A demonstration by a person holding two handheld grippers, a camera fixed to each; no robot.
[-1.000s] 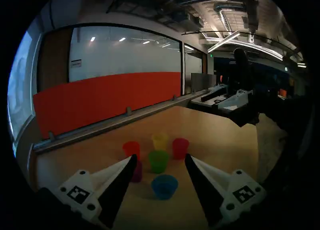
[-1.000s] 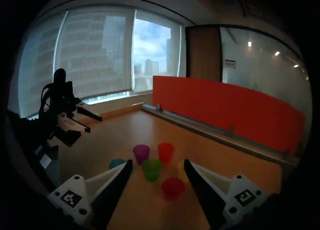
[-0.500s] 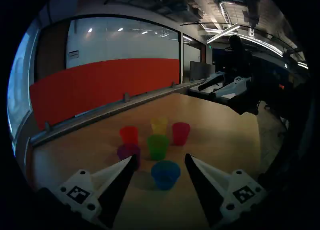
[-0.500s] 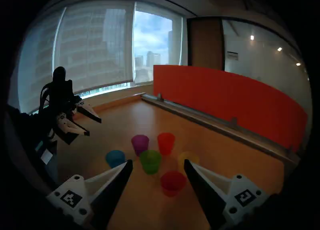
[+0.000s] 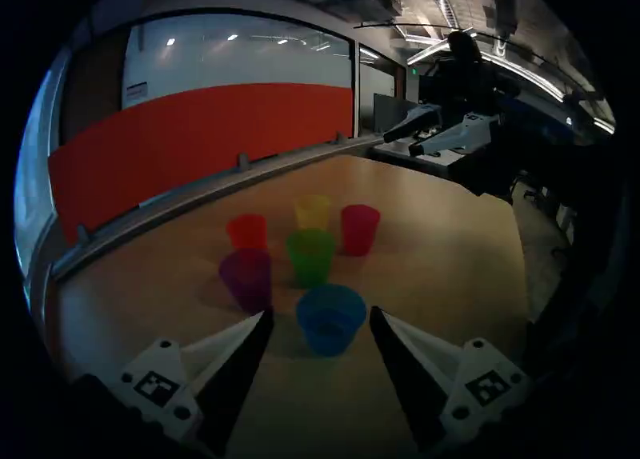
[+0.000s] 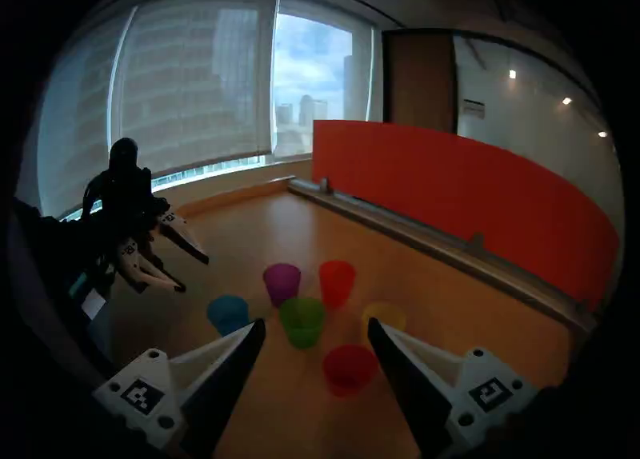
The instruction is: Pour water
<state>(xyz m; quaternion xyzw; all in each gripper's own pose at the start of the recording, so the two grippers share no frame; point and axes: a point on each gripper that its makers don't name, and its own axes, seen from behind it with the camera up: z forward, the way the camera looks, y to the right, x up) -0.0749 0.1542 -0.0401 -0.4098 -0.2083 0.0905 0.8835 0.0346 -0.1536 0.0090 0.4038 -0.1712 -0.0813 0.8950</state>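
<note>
Left gripper view: left tongs (image 5: 320, 313) open, nothing held. The blue cup (image 5: 330, 325) sits just ahead, framed between the tips, and looks untouched.

Right gripper view: right tongs (image 6: 316, 325) open too, empty. The red cup (image 6: 349, 369) is just ahead between the fingers, clear of both.

Six cups stand in a tight cluster mid-table (image 5: 448, 259). The green cup (image 5: 310, 255) and purple cup (image 5: 248, 277) are just behind the blue one. Can't tell which cup holds water, if any.

Handling guess: thin translucent plastic, light, and the walls will flex. Squeeze gently or the cup goes oval and slops. It's smooth and tapered, wider at the rim, so grip the upper-mid wall just below the rim; the taper should then stop it sliding down.

Neighbours are close. Come in straight and lift before tilting, or a finger clips the purple cup.
</note>
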